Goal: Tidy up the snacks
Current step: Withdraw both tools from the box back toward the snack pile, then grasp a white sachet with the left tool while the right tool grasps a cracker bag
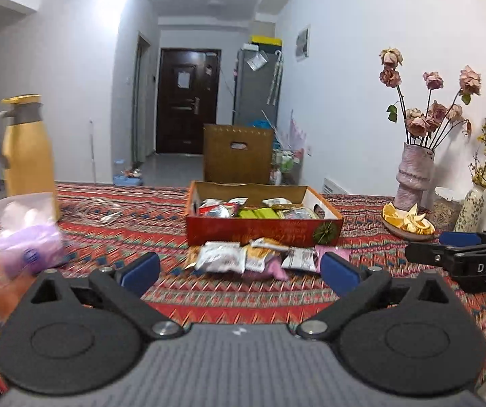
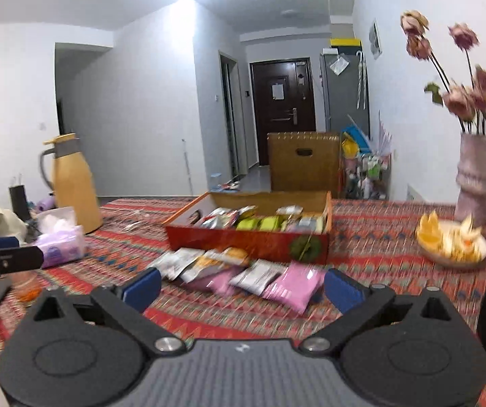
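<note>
A shallow red cardboard box (image 1: 259, 230) (image 2: 243, 240) sits mid-table and holds several snack packets (image 1: 263, 208) (image 2: 263, 220). In front of it lies a loose heap of white, orange and pink snack packets (image 1: 249, 257) (image 2: 243, 273). My left gripper (image 1: 239, 269) hangs above the cloth a little short of the heap, open, with nothing between its blue pads. My right gripper (image 2: 243, 290) is likewise open and empty, just short of the pink packets (image 2: 293, 285). The right gripper's fingers (image 1: 460, 254) show at the right edge of the left wrist view.
A yellow thermos jug (image 1: 27, 146) (image 2: 73, 183) and a purple tissue pack (image 1: 29, 244) (image 2: 61, 246) stand at the left. A plate of orange slices (image 1: 407, 224) (image 2: 451, 240) and a vase of dried roses (image 1: 412, 176) (image 2: 477, 176) are at the right. A brown box (image 1: 237, 154) stands behind the table.
</note>
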A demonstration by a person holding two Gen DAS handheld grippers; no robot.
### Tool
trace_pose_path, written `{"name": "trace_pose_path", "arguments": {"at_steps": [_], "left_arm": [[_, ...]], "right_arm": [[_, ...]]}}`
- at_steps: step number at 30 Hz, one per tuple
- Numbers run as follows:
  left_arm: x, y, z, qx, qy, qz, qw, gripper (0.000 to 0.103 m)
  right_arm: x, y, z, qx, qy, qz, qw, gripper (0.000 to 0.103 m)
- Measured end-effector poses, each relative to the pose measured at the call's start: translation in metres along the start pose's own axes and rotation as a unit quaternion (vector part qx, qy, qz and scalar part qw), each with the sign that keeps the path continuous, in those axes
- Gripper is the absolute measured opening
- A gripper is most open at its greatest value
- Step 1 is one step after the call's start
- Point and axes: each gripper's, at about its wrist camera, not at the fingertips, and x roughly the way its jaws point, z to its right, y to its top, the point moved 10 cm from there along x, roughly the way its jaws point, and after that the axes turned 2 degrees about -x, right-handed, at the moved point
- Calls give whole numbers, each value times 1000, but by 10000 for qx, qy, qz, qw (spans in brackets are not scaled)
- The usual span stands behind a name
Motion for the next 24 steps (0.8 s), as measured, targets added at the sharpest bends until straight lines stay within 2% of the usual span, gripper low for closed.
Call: {"name": "trace_pose_path", "arguments": {"at_steps": [6, 12, 17, 24], "left_arm": [[-45, -47, -2, 3, 23, -88, 10000, 103], [-56, -79, -4, 80, 107, -339, 9993, 103], [-53, -87, -2, 11, 77, -447, 9990, 103], [-44, -88, -3, -24, -35, -469, 9989, 103]], "right_arm": [[-48, -51, -23, -12, -162, -1, 9999, 103], [-70, -98, -40, -197, -179, -292, 9992, 103], [-78, -109, -37, -49, -262, -289, 9992, 103], [-68, -109, -29, -14, -412, -393, 9984, 103]]}}
